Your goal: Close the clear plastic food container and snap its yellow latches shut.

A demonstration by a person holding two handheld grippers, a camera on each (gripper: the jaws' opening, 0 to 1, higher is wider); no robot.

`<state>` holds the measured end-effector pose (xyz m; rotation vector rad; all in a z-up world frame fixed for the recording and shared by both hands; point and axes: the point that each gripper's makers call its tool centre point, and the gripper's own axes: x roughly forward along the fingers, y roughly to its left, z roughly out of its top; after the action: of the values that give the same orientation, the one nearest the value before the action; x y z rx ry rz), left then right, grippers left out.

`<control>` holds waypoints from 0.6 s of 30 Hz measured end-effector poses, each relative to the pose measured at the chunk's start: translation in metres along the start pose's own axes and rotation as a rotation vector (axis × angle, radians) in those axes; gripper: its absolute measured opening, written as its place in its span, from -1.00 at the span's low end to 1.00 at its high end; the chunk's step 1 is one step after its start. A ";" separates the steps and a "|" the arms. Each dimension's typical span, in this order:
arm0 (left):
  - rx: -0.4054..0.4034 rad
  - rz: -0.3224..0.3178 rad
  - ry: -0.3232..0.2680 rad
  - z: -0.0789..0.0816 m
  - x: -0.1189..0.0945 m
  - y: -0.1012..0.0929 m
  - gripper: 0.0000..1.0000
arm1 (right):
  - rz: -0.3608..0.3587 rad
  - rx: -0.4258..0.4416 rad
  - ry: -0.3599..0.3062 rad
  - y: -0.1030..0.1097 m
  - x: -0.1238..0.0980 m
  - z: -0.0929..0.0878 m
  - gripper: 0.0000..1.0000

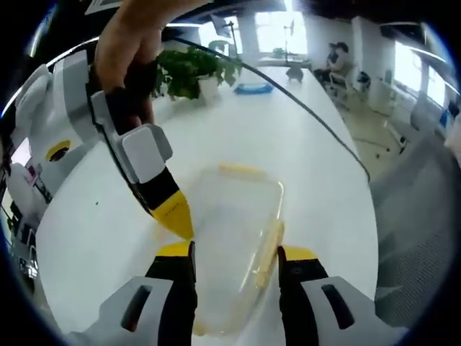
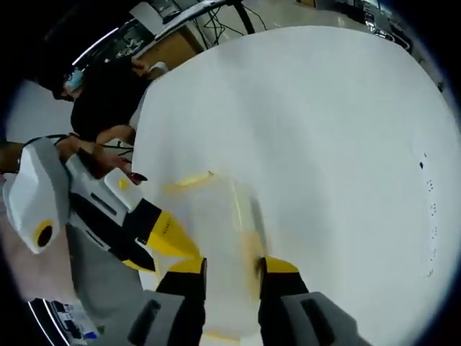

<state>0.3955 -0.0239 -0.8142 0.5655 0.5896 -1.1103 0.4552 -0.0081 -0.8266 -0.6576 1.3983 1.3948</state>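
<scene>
The clear plastic container [image 1: 230,231] lies on the white table [image 1: 302,166], with a yellow latch [image 1: 241,169] on its far end and another [image 1: 270,252] along its right side. My left gripper [image 1: 238,251] is open, its jaws standing either side of the container's near part. A hand holds my right gripper [image 1: 176,216], whose yellow tip rests at the container's left rim. In the right gripper view the right gripper [image 2: 233,265] has its jaws apart over the container [image 2: 216,216], a yellow latch [image 2: 252,252] lies by the right jaw, and the left gripper [image 2: 169,238] comes in from the left.
A potted plant [image 1: 194,72] and a blue object [image 1: 252,88] sit at the table's far end. A black cable [image 1: 310,108] runs across the top. A grey chair [image 1: 425,216] stands at the right edge. A person in black [image 2: 108,94] stands past the table's edge.
</scene>
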 end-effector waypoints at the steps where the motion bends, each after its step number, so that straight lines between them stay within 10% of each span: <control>1: 0.003 -0.001 0.001 0.000 0.000 0.000 -0.17 | 0.006 0.003 -0.001 0.000 0.000 0.000 -0.50; 18: 0.034 0.003 -0.015 0.000 -0.001 -0.001 -0.18 | 0.096 0.019 0.026 0.007 0.002 0.001 -0.52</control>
<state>0.3941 -0.0233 -0.8136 0.5866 0.5576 -1.1229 0.4490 -0.0051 -0.8253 -0.6053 1.4779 1.4507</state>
